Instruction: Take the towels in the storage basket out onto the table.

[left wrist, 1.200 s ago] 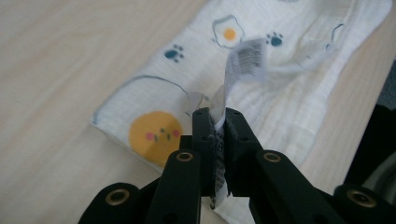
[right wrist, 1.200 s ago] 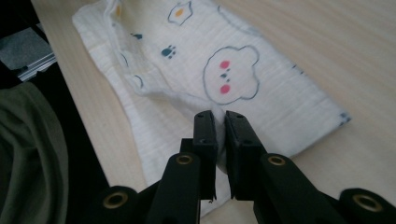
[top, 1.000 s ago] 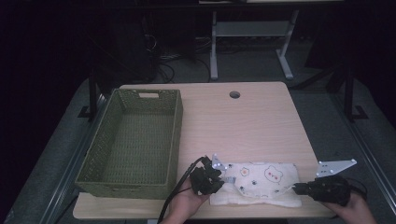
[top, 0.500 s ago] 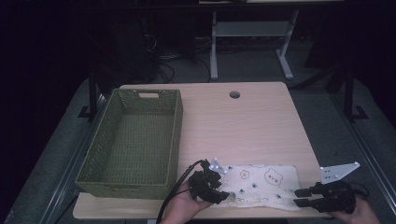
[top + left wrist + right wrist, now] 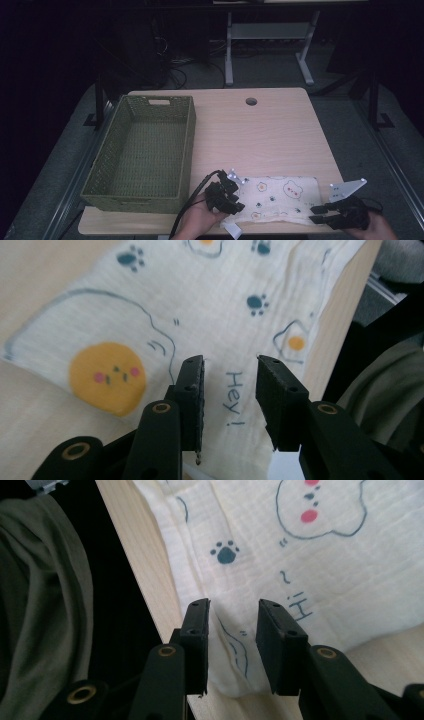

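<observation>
Now both grippers stand parted over the cloth [image 5: 280, 197] rather than clamped on it. A second ago each was pinched onto an end of it; since then the jaws have sprung apart, and the left pair has just been closing a little again. In the left gripper view the left gripper [image 5: 230, 377] hovers with a moderate gap between its jaws, the printed fabric [image 5: 200, 300] lying flat beneath them with the word "Hey!" in the gap — nothing gripped. The right gripper [image 5: 232, 620] is much the same in its own view: jaws moderately apart just above the cloth's [image 5: 300, 555] near corner, pads not pressing.

My reading is that the cloth has been let go after a fold or a smoothing pass, and it rests as a neat rectangle at the near edge of the table, right of centre, between the two grippers [image 5: 227, 197] [image 5: 320, 215]. Whatever follows — another fold, or a lift toward the basket — would need a fresh grasp.

The table [image 5: 260, 135] is pale wood with a cable hole [image 5: 251, 101] near its far edge. A green woven basket [image 5: 187, 145] sits on the left side with nothing in it. Beyond, the room is dark: a grey floor, a white desk frame [image 5: 230, 60] and cables.
</observation>
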